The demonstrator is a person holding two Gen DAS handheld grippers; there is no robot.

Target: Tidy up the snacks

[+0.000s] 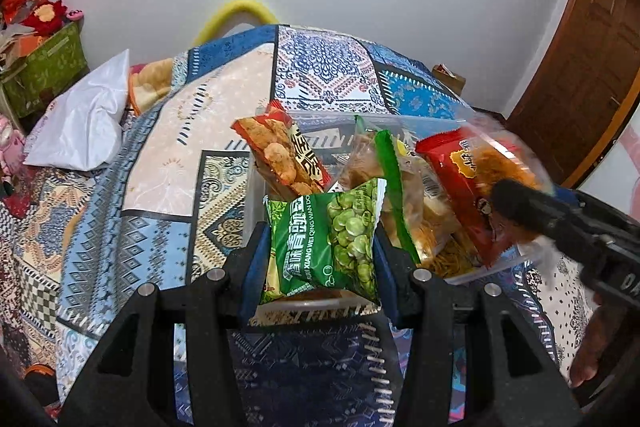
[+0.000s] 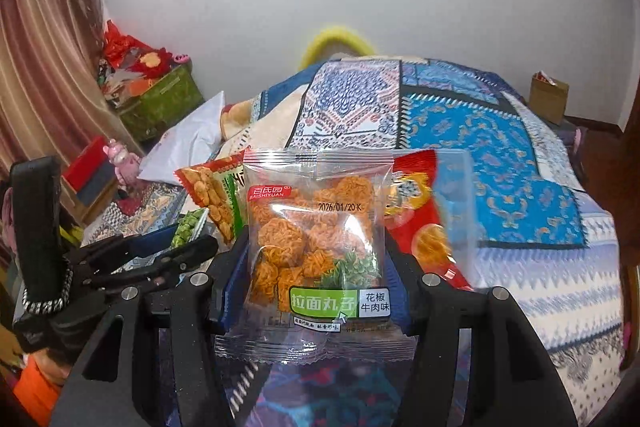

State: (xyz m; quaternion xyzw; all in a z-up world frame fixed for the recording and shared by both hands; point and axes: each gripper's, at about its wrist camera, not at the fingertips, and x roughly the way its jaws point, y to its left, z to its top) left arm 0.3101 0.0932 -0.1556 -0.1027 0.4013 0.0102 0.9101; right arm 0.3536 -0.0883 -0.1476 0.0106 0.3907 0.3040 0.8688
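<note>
Gripping a green pea packet point(image 1: 326, 243) between its blue-padded jaws, the left gripper point(image 1: 320, 251) holds it upright at the near edge of a clear plastic bin point(image 1: 496, 269) on the patterned bedspread point(image 1: 168, 131). Inside the bin stand an orange cracker bag point(image 1: 280, 151), a green-edged clear bag point(image 1: 404, 195) and a red noodle-snack bag point(image 1: 468, 183). To the right, the right gripper point(image 2: 316, 259) is clamped on a clear packet of orange noodle balls point(image 2: 316, 227), held upright in front of the bin. Both packets look light, air-puffed and crinkly, with slick film and brittle contents, so a gentle pinch across the flat sides or sealed seams seems safest.
</note>
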